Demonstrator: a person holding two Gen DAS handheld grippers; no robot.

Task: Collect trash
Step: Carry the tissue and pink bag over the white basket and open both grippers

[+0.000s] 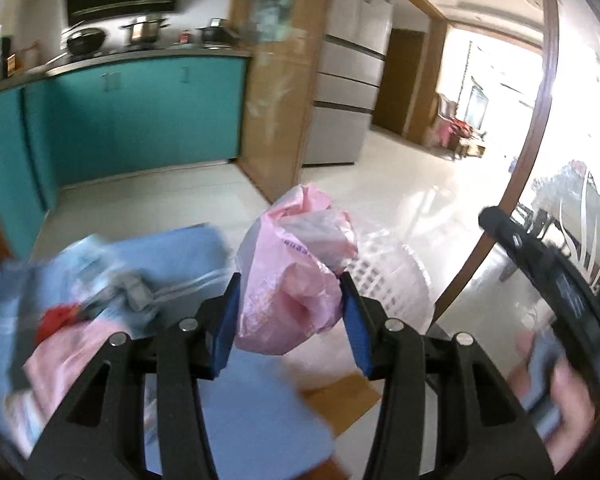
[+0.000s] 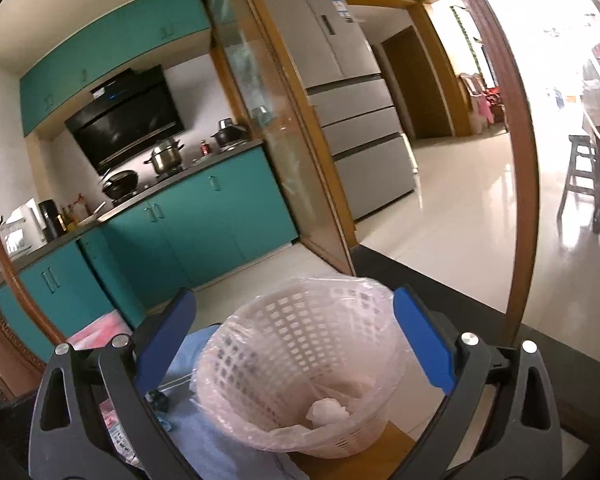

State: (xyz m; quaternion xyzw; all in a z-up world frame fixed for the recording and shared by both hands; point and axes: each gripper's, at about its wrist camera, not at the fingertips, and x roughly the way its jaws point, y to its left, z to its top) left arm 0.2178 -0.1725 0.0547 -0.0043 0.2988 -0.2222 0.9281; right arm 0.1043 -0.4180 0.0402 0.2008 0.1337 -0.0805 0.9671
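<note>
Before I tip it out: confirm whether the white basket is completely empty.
No, the white basket has a crumpled white wad lying at its bottom.

Pink crumpled plastic bag; white lattice-pattern basket with clear liner. Blue pads on black grippers. Teal cabinets, light-blue cloth.

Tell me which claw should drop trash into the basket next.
Left. The left claw is shut on the crumpled pink bag, with the lined basket just beyond it. The right claw is open and empty.
</note>
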